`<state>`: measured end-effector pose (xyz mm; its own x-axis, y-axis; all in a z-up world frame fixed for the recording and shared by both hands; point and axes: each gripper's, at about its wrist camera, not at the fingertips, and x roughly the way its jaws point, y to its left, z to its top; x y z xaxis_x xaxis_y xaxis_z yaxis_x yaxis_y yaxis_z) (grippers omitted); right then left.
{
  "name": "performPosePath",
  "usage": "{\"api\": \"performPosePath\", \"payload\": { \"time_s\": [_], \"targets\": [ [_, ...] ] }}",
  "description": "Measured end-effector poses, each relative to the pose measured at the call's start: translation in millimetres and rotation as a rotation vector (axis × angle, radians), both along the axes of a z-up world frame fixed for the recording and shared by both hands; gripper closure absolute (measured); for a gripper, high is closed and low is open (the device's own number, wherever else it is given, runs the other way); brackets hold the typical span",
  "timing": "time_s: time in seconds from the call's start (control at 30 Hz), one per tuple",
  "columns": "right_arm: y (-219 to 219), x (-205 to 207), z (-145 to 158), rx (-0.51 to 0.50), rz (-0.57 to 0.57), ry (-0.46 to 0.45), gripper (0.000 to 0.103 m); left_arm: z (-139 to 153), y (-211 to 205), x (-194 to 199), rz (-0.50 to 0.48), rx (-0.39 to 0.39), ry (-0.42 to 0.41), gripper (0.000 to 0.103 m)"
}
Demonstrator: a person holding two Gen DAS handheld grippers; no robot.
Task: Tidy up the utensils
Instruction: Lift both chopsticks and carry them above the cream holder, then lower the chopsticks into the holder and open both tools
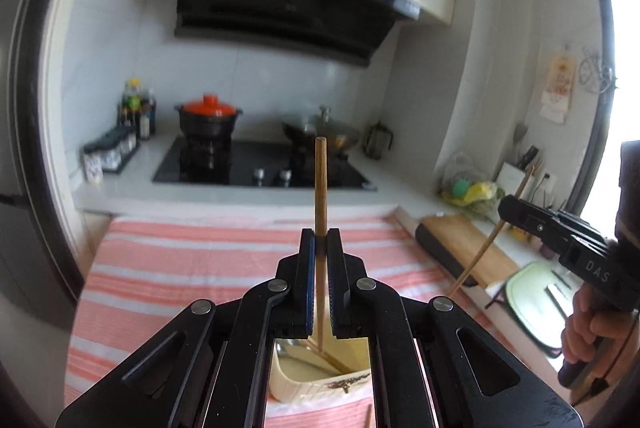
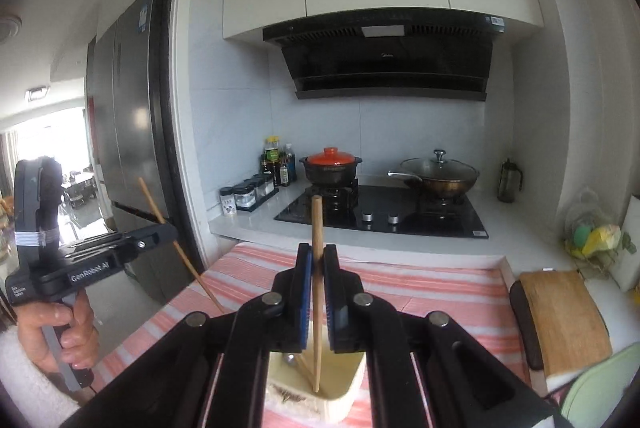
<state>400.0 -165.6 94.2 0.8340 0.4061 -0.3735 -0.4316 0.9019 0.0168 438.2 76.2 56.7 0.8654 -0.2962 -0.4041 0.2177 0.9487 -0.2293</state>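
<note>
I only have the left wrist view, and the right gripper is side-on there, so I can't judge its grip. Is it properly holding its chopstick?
Observer: Yes. The right gripper is shut on the wooden chopstick, which is pinched nearly upright between its blue pads.
Operator: Where does its lower end point?
Observer: Its lower tip shows against the opening of the cream utensil holder. Whether it is inside, I cannot tell.
</note>
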Motion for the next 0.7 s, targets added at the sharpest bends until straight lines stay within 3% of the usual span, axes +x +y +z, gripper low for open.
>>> {"api": "performPosePath", "payload": {
  "time_s": [0.23, 0.37, 0.4, 0.43, 0.5, 0.53, 0.57, 0.7],
  "targets": [
    [26, 79, -75, -0.065, 0.003, 0.272, 0.097, -82, -14, 64, -0.037, 0.038, 0.255, 0.099],
    [34, 107, -122, -0.066, 0.003, 0.378, 0.097, -117, -19, 78, -0.039, 0.035, 0.341, 0.098],
    [35, 110, -133, -0.057, 0.011, 0.4, 0.097, -122, -18, 80, -0.032, 0.035, 0.356, 0.089],
    [36, 113, -139, -0.047, 0.008, 0.406, 0.097, -123, -17, 78, -0.025, 0.031, 0.371, 0.073],
    [34, 112, -143, -0.037, -0.023, 0.408, 0.084, -114, -7, 63, -0.017, 0.009, 0.351, 0.055],
    [30, 107, -137, -0.018, -0.036, 0.4, 0.07, -107, -3, 54, -0.014, 0.006, 0.331, 0.048],
    [25, 97, -127, 0.01, -0.041, 0.375, 0.065, -96, 4, 39, -0.012, 0.011, 0.301, 0.045],
    [9, 43, -79, -0.01, -0.023, 0.243, 0.065, -56, 26, -22, -0.004, 0.078, 0.198, 0.023]
  ]
}}
